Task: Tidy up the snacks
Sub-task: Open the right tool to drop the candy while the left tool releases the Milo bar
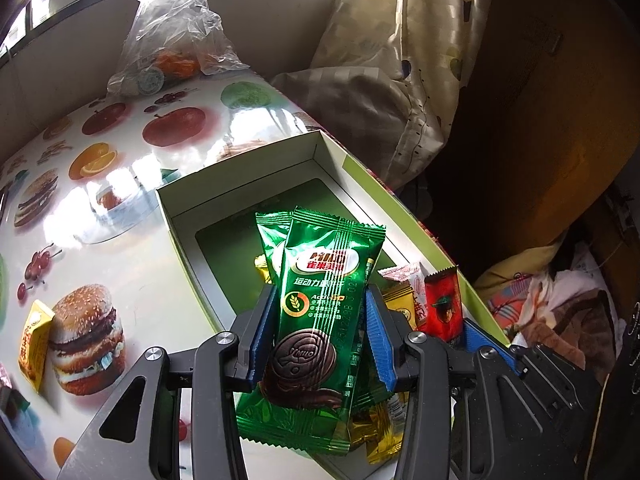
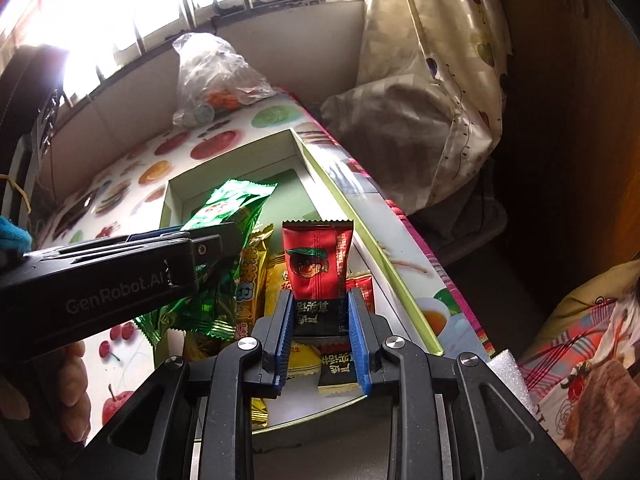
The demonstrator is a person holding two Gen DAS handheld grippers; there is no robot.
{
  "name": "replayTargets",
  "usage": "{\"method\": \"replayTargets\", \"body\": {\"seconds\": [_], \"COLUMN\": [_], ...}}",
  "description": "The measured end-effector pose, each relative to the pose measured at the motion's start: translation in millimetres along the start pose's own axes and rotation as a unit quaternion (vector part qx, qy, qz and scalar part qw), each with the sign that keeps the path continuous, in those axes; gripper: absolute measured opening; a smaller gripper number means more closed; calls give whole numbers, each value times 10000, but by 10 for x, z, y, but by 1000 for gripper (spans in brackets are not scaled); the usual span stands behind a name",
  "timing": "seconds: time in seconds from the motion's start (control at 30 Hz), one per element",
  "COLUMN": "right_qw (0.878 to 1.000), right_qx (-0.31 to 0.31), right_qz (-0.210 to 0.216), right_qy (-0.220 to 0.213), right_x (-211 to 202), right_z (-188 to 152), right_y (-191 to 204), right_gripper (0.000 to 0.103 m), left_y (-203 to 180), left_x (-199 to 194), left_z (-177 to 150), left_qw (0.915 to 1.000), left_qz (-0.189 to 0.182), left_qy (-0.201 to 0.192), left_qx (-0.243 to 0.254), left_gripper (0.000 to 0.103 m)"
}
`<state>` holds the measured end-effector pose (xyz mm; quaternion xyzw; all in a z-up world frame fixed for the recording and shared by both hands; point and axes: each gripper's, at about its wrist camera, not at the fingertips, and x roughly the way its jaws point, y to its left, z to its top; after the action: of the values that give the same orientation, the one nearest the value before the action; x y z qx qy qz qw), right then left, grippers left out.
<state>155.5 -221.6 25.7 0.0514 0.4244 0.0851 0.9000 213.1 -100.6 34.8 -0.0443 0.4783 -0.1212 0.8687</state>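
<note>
The table (image 1: pixel 120 152), covered in a glossy cloth printed with fruit and burgers, carries an open shallow box (image 1: pixel 256 176) with white walls and a green floor; its far half is bare, while loose snack packets are heaped at its near end. A clear plastic bag (image 1: pixel 176 36) holding orange items sits at the table's far edge, and a small yellow packet (image 1: pixel 35 344) lies outside the box on the cloth.

The left gripper (image 1: pixel 320 340) is closed on a green Milo biscuit packet (image 1: pixel 320 292), its blue ribbed pads pressing the packet's long edges at mid-length. The packet is held upright above the box's near end, with a second green wrapper just behind it; whether that one is also pinched cannot be told.

The right gripper (image 2: pixel 320 332) is closed on a red-and-black packet (image 2: pixel 318 276), clamped across its dark lower band, its serrated top seam pointing up. It stands over the yellow packets (image 2: pixel 280 280) piled in the box.

Handling, as a judgement: both packets are light, foil-skinned and slippery, crushing easily. The biscuit inside the green packet is probably brittle, so a light pinch across the flat width, near the middle or at a crimped end seam, is safest. The red packet looks soft and flat; its sealed ends offer the firmest purchase.
</note>
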Motion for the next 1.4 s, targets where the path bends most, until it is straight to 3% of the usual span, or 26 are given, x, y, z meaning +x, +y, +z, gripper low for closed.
{"method": "replayTargets", "body": {"seconds": [0.83,1.4], "right_qw": [9997,9991], "right_qx": [-120,-239], "right_qz": [-187,-226], "right_qy": [-78,-278], "right_x": [-54,-299], "right_z": [-17,-43], "right_y": [41,153], "right_gripper": [36,41], "left_y": [19,59], "left_x": [-68,-463], "left_z": [-15,-139], "left_qw": [9995,9990], "left_qz": [-232,-242], "left_qy": [67,-298], "left_qx": [-191,-211], "left_gripper": [50,51]}}
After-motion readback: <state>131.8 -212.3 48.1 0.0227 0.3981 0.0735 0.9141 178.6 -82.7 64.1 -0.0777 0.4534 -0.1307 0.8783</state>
